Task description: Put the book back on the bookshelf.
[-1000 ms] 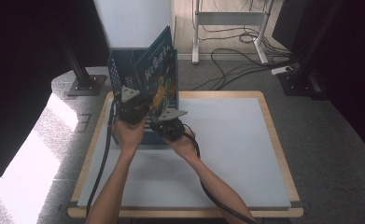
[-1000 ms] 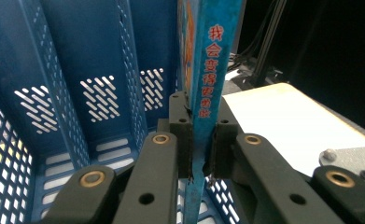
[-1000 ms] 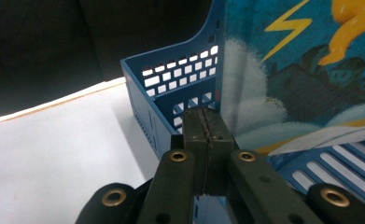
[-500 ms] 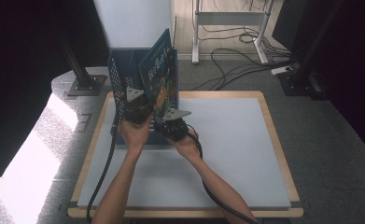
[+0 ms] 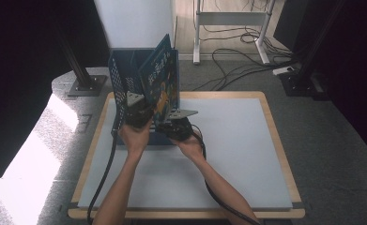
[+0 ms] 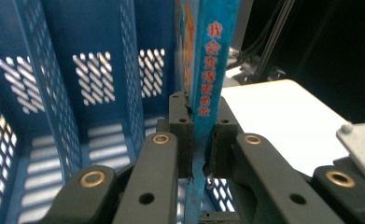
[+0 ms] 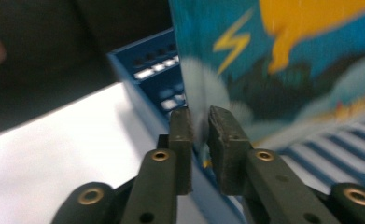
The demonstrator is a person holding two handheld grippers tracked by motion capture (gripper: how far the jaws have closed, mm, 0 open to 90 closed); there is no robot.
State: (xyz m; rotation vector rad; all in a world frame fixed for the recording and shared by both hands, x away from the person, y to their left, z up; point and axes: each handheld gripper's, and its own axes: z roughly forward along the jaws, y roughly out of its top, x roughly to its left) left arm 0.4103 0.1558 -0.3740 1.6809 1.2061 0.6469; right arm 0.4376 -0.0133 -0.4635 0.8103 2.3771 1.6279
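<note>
Book (image 5: 162,79) stands upright, spine vertical, in the blue perforated basket (image 5: 120,75) at the surface's (image 5: 237,154) far-left corner. Left gripper (image 6: 200,140) fingers pinch the spine low. Right gripper (image 7: 200,135) fingers have just been opening, the cover's lower corner in the gap; the left carries it.

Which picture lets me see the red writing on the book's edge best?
The left gripper view: the book faces it spine-on, red characters sharp. The high view shows its cover from afar; the right gripper view shows blurred cover art.
</note>
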